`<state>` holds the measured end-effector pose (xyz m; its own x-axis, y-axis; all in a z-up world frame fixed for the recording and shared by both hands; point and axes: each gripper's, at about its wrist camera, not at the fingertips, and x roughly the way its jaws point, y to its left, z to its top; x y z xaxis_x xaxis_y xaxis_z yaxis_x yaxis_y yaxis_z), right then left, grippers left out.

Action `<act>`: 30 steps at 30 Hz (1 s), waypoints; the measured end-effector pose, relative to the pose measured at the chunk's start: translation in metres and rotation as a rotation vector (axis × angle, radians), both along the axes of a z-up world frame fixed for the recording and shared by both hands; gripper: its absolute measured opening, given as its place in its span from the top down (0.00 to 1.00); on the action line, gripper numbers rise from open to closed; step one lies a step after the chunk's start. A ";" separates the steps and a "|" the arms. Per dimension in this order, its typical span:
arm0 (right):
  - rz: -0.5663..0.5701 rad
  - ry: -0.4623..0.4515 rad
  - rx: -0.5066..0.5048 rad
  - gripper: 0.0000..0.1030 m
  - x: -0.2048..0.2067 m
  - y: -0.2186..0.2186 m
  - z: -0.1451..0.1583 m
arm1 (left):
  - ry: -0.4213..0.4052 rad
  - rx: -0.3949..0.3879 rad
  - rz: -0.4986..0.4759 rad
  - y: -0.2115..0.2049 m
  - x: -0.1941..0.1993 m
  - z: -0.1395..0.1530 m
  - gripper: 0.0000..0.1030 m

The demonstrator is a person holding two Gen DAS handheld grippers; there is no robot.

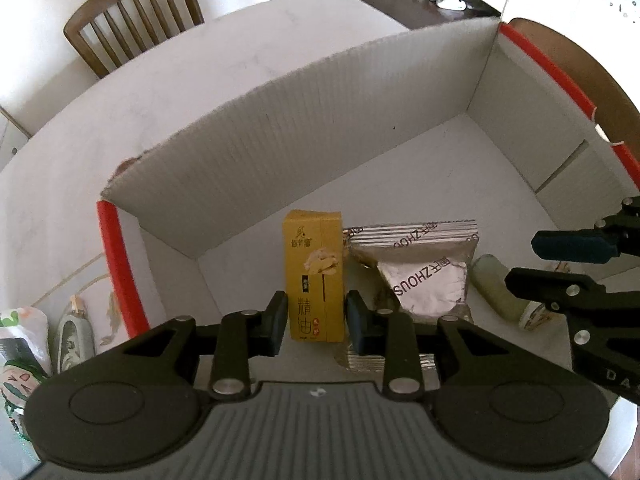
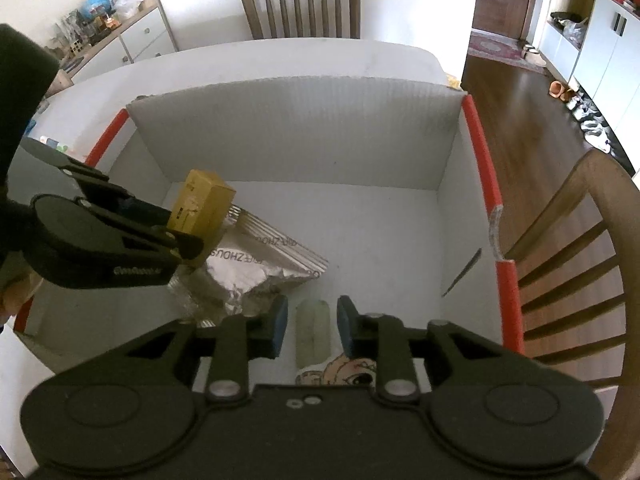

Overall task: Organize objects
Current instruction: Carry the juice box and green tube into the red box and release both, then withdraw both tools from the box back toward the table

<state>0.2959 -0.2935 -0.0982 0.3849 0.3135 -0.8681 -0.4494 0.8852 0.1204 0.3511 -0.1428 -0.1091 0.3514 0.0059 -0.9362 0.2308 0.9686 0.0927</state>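
While the left gripper (image 1: 316, 320) pinches a tall yellow cardboard carton printed with black characters (image 1: 315, 276) between its dark blue pads, the carton stands upright on the floor of a large white corrugated box with red-taped edges (image 1: 280, 152). From the right wrist view the same carton (image 2: 202, 208) shows clamped in the left tool's black fingers near the box's left wall.

The right gripper (image 2: 312, 330) has its jaws slightly parted, a gap showing on each side of a pale green tube with a cartoon-printed end (image 2: 314, 330) that lies flat on the box floor between them; the pads do not press on it. In the left wrist view this tube (image 1: 496, 288) lies just beside the right tool's fingertips.

Between carton and tube lies a crinkled silver foil pouch with black lettering (image 1: 416, 268), touching the carton's side and partly under it.

The box sits on a white table (image 1: 168, 92). Outside the box's left wall, on the table, rest a green-and-white printed packet (image 1: 20, 356) and a small grey-green pouch (image 1: 74, 340). Wooden slat-backed chairs (image 2: 300, 4) stand around the table.
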 end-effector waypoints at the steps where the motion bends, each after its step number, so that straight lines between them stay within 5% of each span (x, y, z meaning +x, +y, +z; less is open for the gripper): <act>1: 0.000 -0.004 0.002 0.74 -0.002 -0.001 0.002 | -0.003 -0.005 0.001 0.001 -0.001 0.002 0.71; 10: 0.012 -0.044 0.010 0.73 -0.017 -0.003 0.020 | -0.049 -0.051 -0.007 0.000 -0.018 0.020 0.69; 14: 0.014 -0.063 0.019 0.72 -0.024 -0.002 0.028 | -0.086 -0.072 -0.014 -0.001 -0.030 0.031 0.50; 30: 0.028 -0.161 0.083 0.65 -0.055 -0.003 0.075 | -0.235 -0.219 -0.001 0.019 -0.087 0.086 0.50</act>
